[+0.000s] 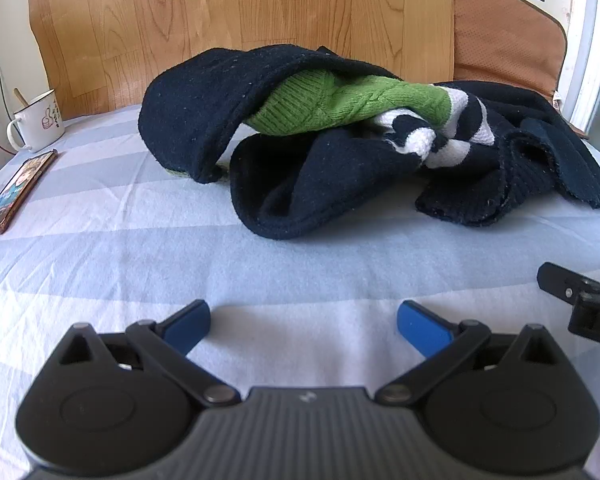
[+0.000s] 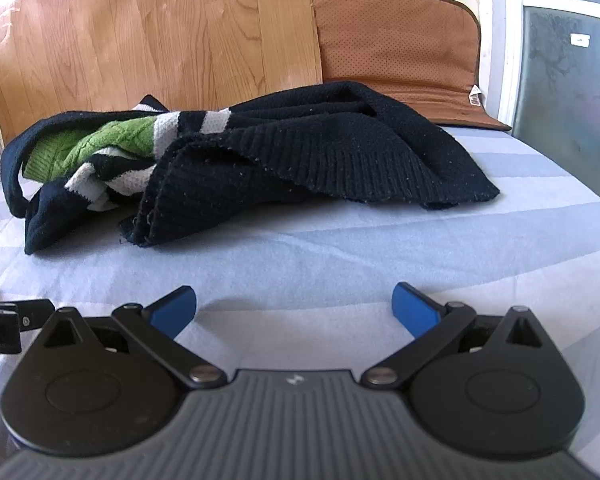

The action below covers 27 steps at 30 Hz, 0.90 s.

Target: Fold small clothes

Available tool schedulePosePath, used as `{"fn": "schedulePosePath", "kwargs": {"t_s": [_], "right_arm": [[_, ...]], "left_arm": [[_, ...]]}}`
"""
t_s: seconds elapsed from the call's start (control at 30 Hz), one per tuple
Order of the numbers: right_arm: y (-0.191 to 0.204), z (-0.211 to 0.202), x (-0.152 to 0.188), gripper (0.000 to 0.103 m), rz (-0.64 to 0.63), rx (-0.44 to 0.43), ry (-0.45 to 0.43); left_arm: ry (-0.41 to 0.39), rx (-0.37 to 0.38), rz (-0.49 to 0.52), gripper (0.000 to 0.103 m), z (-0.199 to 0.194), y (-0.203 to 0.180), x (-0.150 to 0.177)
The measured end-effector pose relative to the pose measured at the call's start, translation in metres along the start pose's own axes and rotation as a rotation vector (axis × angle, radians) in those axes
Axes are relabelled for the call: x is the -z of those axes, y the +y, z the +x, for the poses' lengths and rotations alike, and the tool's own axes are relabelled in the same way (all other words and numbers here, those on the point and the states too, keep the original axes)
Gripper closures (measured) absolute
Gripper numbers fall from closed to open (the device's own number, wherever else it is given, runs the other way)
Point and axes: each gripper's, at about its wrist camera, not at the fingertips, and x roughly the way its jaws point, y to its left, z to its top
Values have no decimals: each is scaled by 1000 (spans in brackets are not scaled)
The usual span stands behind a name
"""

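Observation:
A crumpled navy knit sweater point(image 1: 308, 184) with a green panel point(image 1: 340, 108) and white stripes lies heaped on the pale blue striped sheet point(image 1: 140, 256). In the right wrist view the same sweater point(image 2: 300, 152) shows its ribbed hem toward me. My left gripper point(image 1: 304, 324) stands open over bare sheet, short of the heap, with nothing between its blue fingers. My right gripper point(image 2: 294, 308) is likewise open and empty, a little in front of the sweater. Part of the right gripper's frame point(image 1: 580, 300) shows at the right edge of the left wrist view.
A white enamel mug point(image 1: 38, 122) and a phone point(image 1: 18, 192) sit at the far left of the sheet. A wooden panel point(image 1: 240, 12) stands behind. A brown cushion point(image 2: 400, 56) leans at the back right beside a window frame point(image 2: 508, 40).

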Motion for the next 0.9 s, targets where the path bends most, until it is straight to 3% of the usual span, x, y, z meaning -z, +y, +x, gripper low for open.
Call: {"fn": "schedulePosePath", "kwargs": {"t_s": [0.07, 0.13, 0.2, 0.3, 0.5, 0.77, 0.83, 0.9], "right_arm": [[-2, -4, -3, 2, -19, -46, 4], [-2, -15, -10, 15, -61, -107, -38], [5, -26, -21, 35, -149, -142, -90], [22, -35, -45, 53, -265, -218, -155], [86, -14, -88, 53, -519, -334, -205], [175, 34, -90, 54, -925, -358, -249], [181, 34, -97, 61, -910, -397, -258], [176, 30, -114, 83, -817, -496, -215]], "left_arm": [[-3, 20, 10, 0, -1, 3, 1], [-34, 48, 9, 0, -6, 12, 3], [-106, 13, 9, 0, -13, 22, 8], [-253, -71, -12, 0, -25, 49, 19], [-321, -74, -84, 0, -39, 99, 26], [-319, -50, -109, 0, -44, 127, 26], [-315, -37, -109, 0, -44, 127, 25], [-312, -19, -109, 0, -42, 126, 21]]}}
